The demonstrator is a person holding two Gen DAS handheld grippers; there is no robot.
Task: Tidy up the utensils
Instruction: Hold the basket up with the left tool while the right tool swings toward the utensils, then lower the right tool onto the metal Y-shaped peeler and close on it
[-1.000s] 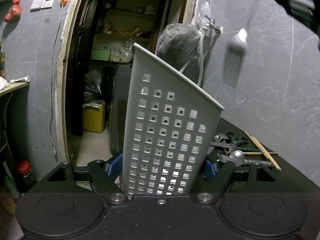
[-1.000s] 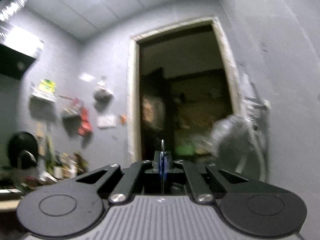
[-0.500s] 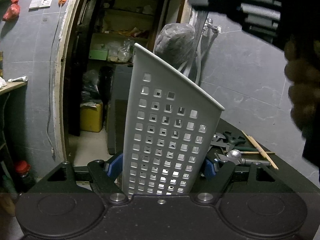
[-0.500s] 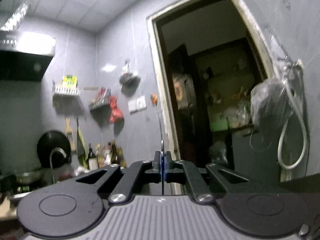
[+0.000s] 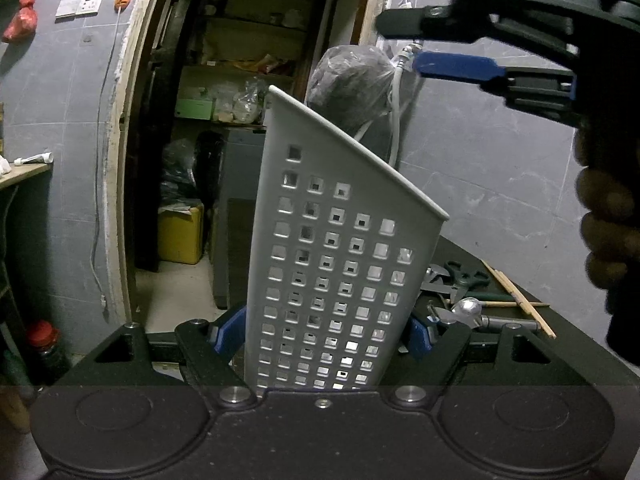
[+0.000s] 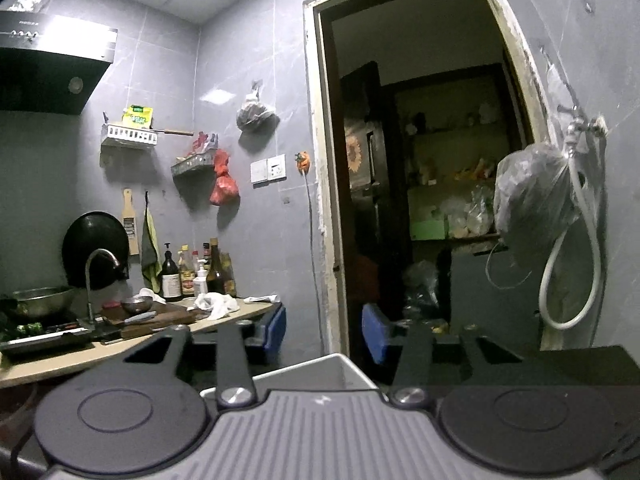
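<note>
My left tool [image 5: 324, 334] is clenched on a white perforated utensil holder [image 5: 340, 264], its blue pads pressed to both sides near the base, the holder standing tilted with its slanted rim toward the doorway [image 5: 248, 128]. My right tool [image 6: 324, 334] hangs above that rim, its jaws opening with nothing between them; the holder's white edge [image 6: 320, 372] shows just below its pads in the right wrist view. From the left wrist view the right tool [image 5: 452, 46] sits high at the upper right, my right hand [image 5: 608, 220] wrapped around its grip. The dark bench [image 5: 472, 264] carries the loose utensils to the holder's right: scissors [image 5: 460, 280], a metal spoon [image 5: 466, 308] and wooden chopsticks [image 5: 516, 296] lying in a heap. The walls are grey tile. Beyond the doorway is a dim storeroom with shelves and a yellow container [image 5: 180, 232] on the floor. A bagged bundle [image 5: 348, 88] and a hose [image 6: 572, 248] hang from a wall tap. Across the room a pale counter [image 6: 60, 360] holds bottles [image 6: 196, 272], a bowl and a sink tap under a range hood [image 6: 52, 68].
</note>
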